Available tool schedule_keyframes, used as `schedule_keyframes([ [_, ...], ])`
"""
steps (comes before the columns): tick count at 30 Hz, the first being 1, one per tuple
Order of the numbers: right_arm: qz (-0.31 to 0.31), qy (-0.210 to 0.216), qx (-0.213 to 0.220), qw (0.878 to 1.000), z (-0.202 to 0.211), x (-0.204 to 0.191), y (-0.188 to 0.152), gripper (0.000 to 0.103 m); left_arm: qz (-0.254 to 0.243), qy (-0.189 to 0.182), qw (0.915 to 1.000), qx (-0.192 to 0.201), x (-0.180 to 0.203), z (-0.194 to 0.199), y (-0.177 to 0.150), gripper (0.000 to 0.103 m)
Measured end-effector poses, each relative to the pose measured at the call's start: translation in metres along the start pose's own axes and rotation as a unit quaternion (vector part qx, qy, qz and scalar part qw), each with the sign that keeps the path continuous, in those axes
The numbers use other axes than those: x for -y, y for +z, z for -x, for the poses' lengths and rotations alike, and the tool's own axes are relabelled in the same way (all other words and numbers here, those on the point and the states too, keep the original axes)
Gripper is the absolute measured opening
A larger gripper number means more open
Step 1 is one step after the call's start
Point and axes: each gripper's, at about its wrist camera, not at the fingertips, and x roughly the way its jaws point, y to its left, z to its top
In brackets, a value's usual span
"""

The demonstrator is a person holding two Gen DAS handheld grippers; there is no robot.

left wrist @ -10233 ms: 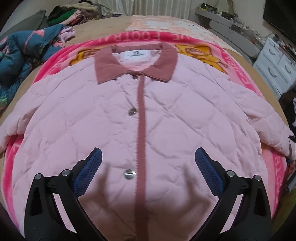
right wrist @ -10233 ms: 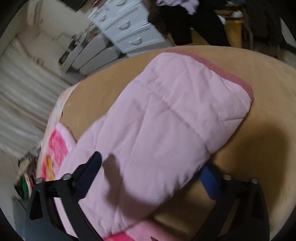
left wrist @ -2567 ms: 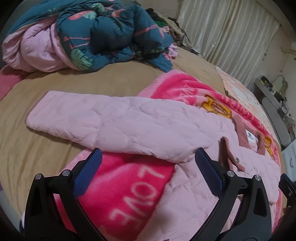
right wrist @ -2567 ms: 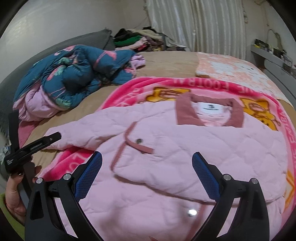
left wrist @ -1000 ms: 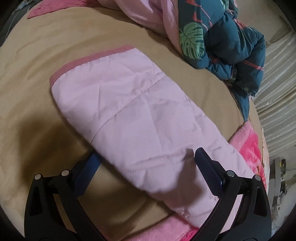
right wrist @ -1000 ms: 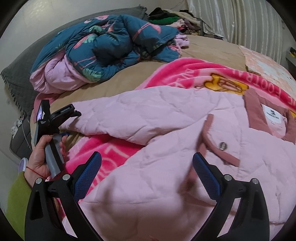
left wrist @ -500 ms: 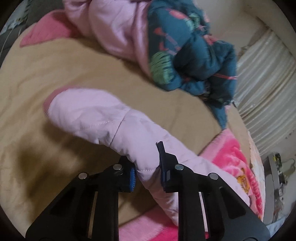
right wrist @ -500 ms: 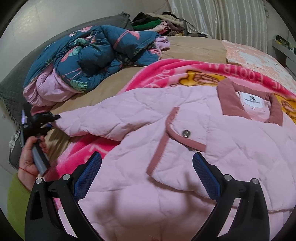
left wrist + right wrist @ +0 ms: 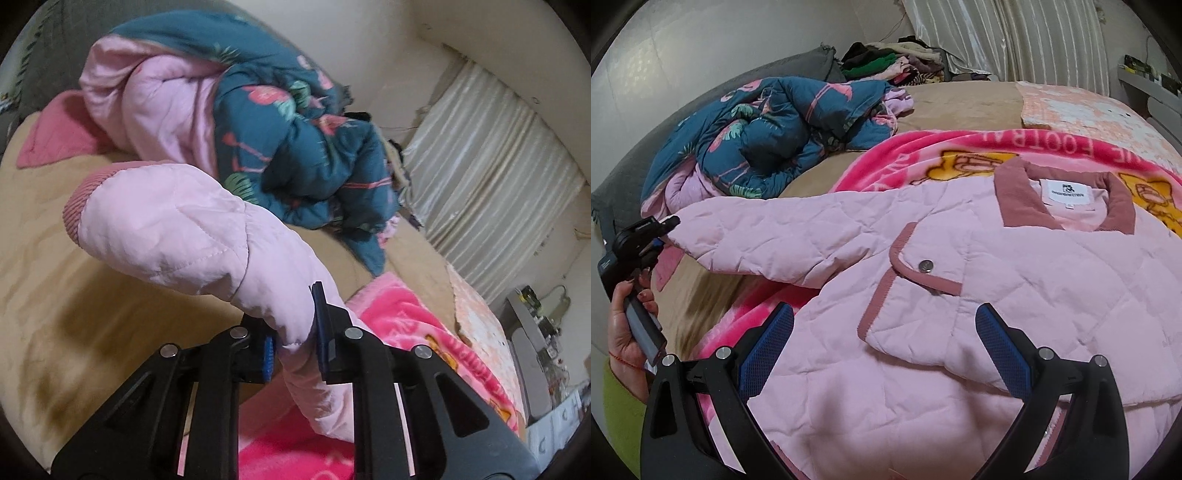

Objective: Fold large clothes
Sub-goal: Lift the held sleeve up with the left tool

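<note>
A crumpled teal flowered quilt (image 9: 783,129) lies on the tan bed (image 9: 960,99) beside a bright pink blanket (image 9: 923,147), with piled clothes (image 9: 894,59) before pale curtains (image 9: 1015,37).

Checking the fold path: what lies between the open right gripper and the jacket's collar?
In the right wrist view, only quilted pink jacket front: its folded-back placket flap with one snap button lies between the right gripper and the collar.

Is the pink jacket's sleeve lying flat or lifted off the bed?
Lifted: the left gripper pinches the sleeve, its cuff hanging above the bed.
</note>
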Motion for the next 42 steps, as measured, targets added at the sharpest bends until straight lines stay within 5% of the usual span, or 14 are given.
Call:
schedule_keyframes([
  [18,-0.050,-0.031,0.051,0.997,0.078,0.071,-0.020,0.098,-0.097,-0.052,0.9939,-0.006,0.087,0.039,-0.042,0.007],
  [42,-0.122,0.003,0.098,0.988,0.142,0.141,-0.046,0.098,-0.211,-0.124,0.9694,0.015,0.220,0.107,-0.080,0.007],
])
